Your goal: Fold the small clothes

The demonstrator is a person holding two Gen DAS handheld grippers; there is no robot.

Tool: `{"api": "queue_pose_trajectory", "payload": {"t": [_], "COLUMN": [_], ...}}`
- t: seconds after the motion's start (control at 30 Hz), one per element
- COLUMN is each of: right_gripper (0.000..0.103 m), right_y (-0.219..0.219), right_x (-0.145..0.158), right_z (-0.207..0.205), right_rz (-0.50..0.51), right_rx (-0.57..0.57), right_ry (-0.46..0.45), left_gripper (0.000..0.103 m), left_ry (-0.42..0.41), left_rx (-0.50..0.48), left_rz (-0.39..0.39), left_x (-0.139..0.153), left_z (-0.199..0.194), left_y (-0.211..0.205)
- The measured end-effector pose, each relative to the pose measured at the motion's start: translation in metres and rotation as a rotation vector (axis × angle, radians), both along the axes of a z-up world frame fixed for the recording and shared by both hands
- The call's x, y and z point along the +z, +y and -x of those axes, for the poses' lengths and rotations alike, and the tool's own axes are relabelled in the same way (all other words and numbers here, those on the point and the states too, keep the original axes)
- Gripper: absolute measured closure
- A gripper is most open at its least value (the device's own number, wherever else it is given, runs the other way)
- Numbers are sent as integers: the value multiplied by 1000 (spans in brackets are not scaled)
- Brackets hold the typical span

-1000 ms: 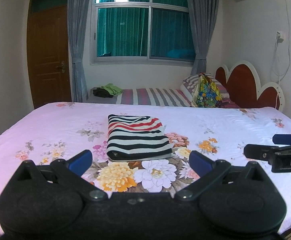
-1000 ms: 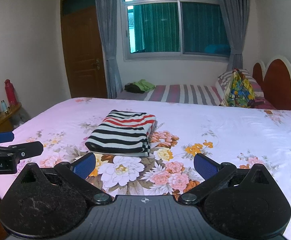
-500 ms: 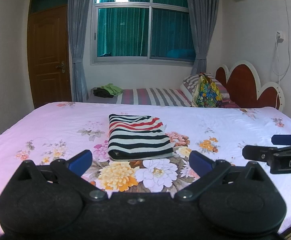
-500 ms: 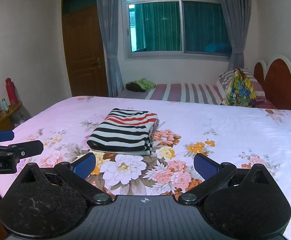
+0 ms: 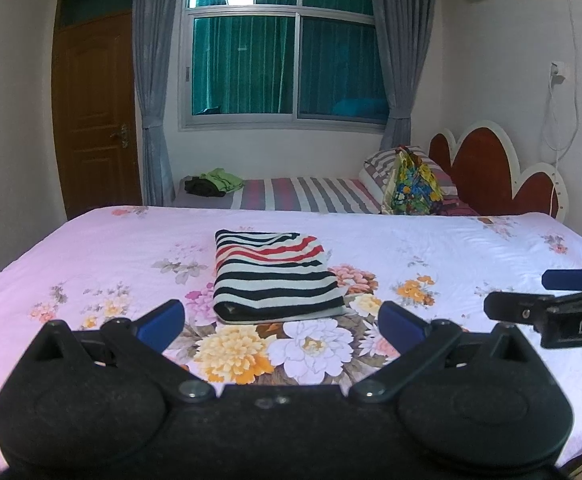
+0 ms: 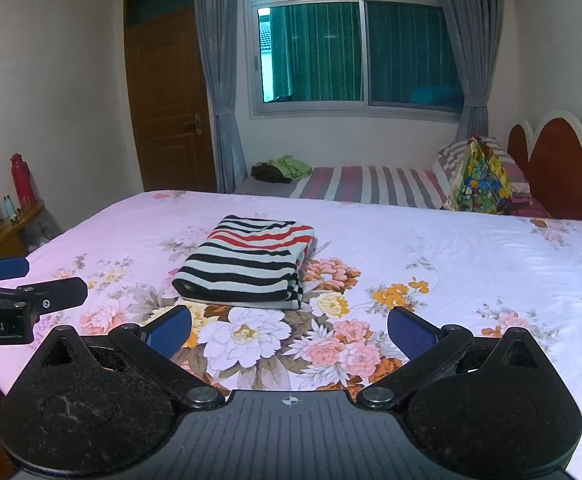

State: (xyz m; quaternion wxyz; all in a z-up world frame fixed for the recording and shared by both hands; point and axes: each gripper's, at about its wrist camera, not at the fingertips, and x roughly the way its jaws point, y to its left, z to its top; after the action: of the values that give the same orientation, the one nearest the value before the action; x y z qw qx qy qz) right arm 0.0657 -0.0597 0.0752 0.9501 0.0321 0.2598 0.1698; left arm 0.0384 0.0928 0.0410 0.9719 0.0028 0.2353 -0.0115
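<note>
A folded garment with black, white and red stripes point(image 5: 273, 276) lies in a neat rectangle on the pink floral bed sheet point(image 5: 471, 248); it also shows in the right wrist view point(image 6: 247, 266). My left gripper point(image 5: 281, 322) is open and empty, held back from the garment's near edge. My right gripper point(image 6: 289, 330) is open and empty, also short of the garment, a little to its right. Each gripper shows at the edge of the other's view: the right gripper point(image 5: 547, 300) and the left gripper point(image 6: 27, 284).
A second bed with a striped cover point(image 5: 303, 196) stands behind, with a green and dark clothes pile point(image 5: 213, 182) and a colourful bag point(image 5: 411, 186). A red headboard point(image 5: 487, 172) is at the right. A side shelf with a red bottle point(image 6: 21, 180) is at the left.
Both grippers have shifted very slightly; the garment lies unmoved and both grippers stay open.
</note>
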Motion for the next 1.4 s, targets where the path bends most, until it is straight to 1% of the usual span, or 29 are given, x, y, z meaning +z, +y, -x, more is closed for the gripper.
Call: {"api": "queue_pose_trajectory", "payload": {"t": [0.3, 0.93, 1.17, 1.4], "right_gripper": [0, 0, 0, 0], "right_y": [-3, -10, -11, -12], "right_x": [-2, -6, -6, -8], "right_z": [-2, -7, -9, -9], "right_rz": [4, 12, 15, 15], "right_rx": [-1, 12, 14, 20], "right_ry": [7, 16, 21, 21], "left_gripper": [1, 1, 1, 1], "left_ry": [-2, 3, -10, -7], "left_rx": [-12, 0, -2, -19], "left_rz": [4, 22, 28, 30], "left_x": [0, -5, -5, -7], "left_z": [-3, -8, -7, -7], "left_y": [-1, 4, 5, 2]}}
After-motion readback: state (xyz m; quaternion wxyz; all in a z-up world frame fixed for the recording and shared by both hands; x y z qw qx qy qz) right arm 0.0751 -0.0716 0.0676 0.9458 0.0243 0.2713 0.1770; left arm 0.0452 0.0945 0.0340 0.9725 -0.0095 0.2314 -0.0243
